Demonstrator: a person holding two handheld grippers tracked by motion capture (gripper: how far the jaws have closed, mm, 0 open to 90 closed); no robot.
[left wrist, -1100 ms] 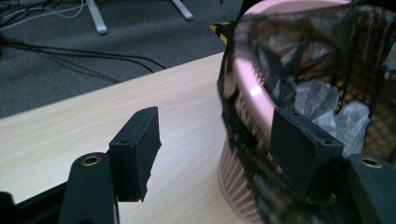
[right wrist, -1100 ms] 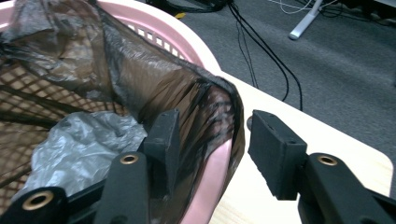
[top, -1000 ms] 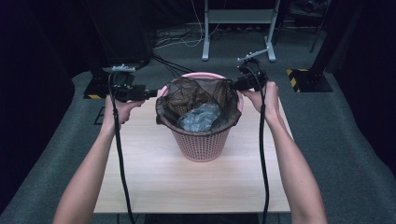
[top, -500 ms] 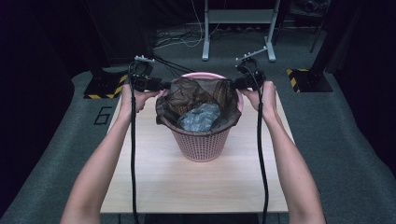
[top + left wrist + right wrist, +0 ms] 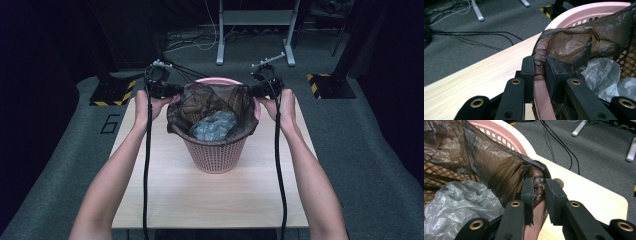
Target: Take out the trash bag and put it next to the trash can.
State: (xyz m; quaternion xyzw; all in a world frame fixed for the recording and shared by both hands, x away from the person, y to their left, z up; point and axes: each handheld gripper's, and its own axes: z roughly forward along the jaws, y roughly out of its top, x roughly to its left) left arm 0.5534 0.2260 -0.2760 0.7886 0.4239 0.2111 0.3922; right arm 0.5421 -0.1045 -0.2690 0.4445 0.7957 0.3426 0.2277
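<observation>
Both tools, left tool (image 5: 172,92) and right tool (image 5: 251,91), pinch the translucent brown plastic liner bag (image 5: 212,100) at opposite rim sides of the pink perforated plastic basket (image 5: 215,157), centre frame; judged mid-task, liner not yet lifted free.

Black fingers (image 5: 527,72), brass rivets, trailing black cables.

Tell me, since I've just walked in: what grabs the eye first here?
A pink lattice basket stands mid-table, lined with a brown plastic bag holding crumpled grey plastic. The left gripper and right gripper each pinch the bag's edge at opposite sides of the rim.
</observation>
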